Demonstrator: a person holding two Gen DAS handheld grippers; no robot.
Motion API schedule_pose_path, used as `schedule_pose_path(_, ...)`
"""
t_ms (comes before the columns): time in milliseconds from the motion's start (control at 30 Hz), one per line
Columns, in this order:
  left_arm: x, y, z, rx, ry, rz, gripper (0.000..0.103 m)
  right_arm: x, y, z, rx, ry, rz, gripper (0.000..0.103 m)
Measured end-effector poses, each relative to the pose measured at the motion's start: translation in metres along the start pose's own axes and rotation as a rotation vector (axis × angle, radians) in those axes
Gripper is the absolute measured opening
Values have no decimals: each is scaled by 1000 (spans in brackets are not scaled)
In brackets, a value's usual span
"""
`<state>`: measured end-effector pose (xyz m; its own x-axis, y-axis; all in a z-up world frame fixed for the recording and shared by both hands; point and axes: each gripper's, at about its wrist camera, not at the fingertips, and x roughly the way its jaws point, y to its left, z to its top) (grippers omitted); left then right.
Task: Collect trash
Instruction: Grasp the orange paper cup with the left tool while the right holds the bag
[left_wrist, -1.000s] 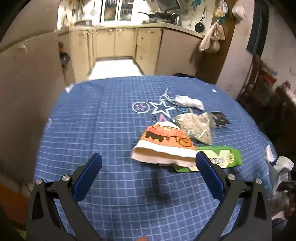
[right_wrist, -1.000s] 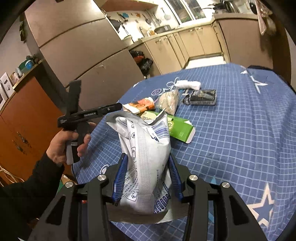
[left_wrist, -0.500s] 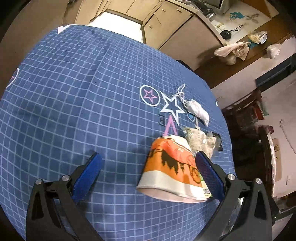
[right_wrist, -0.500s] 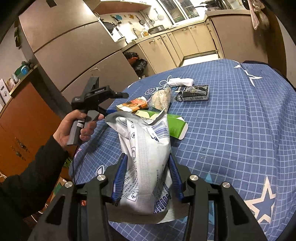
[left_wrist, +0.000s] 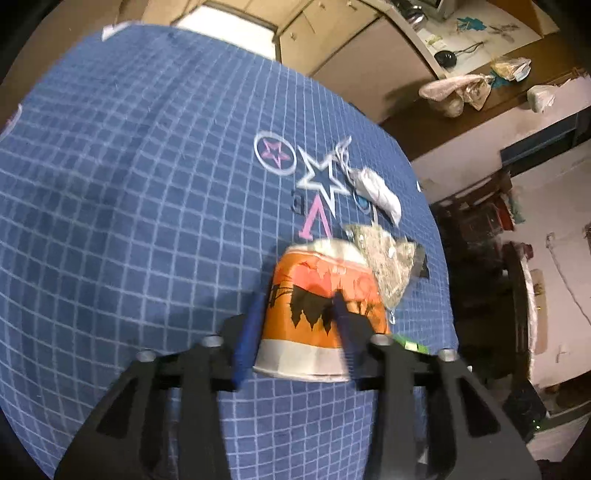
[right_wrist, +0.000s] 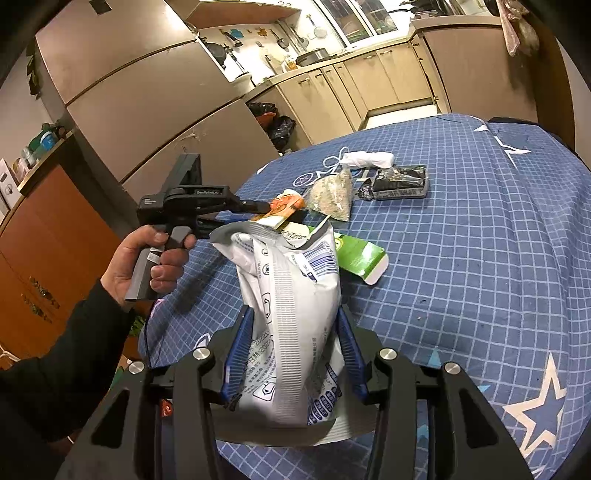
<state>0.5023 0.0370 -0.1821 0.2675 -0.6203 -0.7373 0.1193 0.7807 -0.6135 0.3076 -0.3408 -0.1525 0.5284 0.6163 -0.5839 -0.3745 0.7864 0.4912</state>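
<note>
Orange paper cup, crushed, on its side on the blue checked counter, white rim toward the camera. Left gripper with fingers just closed in from wide, one at each flank of the cup, blurred; pressing on the cup or merely beside it: cannot tell. Just beyond the cup, a clear bag of crumbs; farther beyond that, a knotted white bag beside the printed star. Black packet to the right of the crumb bag. Green carton flat on the counter, just right of the cup and partly under it. Nearer than the cup, a white printed bag, upright with torn mouth open, clamped at its lower sides by the narrowly parted fingers of the right gripper. Person's hand in a dark sleeve on the handle of the left gripper, left of the white bag. Kitchen cabinets behind the counter.
</note>
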Motion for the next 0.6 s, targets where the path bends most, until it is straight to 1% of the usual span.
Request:
schedule_pose_path(33,0,-1,0,1,5,-13,52,1,1,1,-2,0,2,48)
schedule_pose_path(67,1,-2,0,1,10,-16,59,1,2,1,-4,1,3,48)
schedule_pose_path(133,2,-7,-2,9,16,-22,65,3,3,1,-5,4,6,48)
schedule_pose_path(233,6,-16,-2,32,1,14,64,7,2,1,0,5,8,48)
schedule_pose_path(267,8,-18,-2,40,-2,29,50,7,2,0,1,6,8,48)
schedule_pose_path(300,11,-20,-2,44,5,50,45,8,2,-1,2,6,8,48)
schedule_pose_path(333,12,-21,-1,42,0,44,38,9,3,-1,4,6,9,48)
schedule_pose_path(500,9,-19,-3,47,-19,22,28,8,3,-2,10,-10,9,48)
schedule_pose_path(567,2,-19,-4,41,-50,4,23,8,4,-1,14,-25,-1,48)
schedule_pose_path(600,-3,-18,-5,43,-63,2,23,7,4,-1,15,-34,-7,48)
